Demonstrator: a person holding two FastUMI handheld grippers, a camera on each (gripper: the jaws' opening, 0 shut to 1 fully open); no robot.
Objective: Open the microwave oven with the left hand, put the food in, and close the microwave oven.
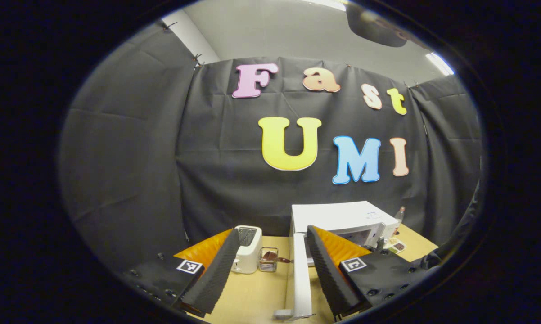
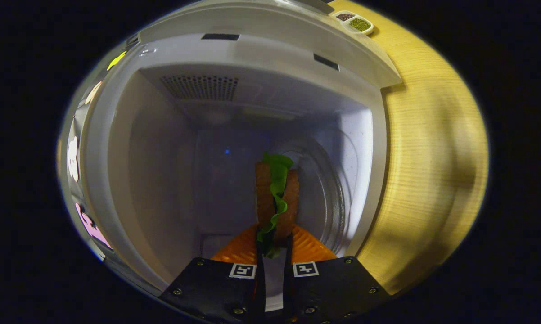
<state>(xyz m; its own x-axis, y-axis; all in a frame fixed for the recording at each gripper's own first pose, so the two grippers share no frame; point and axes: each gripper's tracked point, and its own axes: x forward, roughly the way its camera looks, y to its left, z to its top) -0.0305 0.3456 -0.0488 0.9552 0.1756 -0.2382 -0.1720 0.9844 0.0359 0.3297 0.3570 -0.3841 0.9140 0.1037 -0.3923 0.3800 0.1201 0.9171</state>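
One microwave oven [image 1: 342,220], one toaster [image 1: 248,248] and one bottle [image 1: 400,213] are standing on one table [image 1: 252,292]. One sandwich [image 2: 276,198] is sitting between two fingers [image 2: 248,245].

Surface: light wooden table [image 1: 252,292].
Back middle: white microwave oven [image 1: 342,220], door swung open.
Left of it: white toaster [image 1: 248,247], then a small wire basket [image 1: 268,260].
Far corner: small dishes of seasoning [image 2: 353,21].

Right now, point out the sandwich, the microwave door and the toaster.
sandwich [image 2: 277,198]: right gripper view, on its lettuce.
microwave door [image 1: 301,274]: left gripper view, on its open edge.
toaster [image 1: 249,252]: left gripper view, on its white side.
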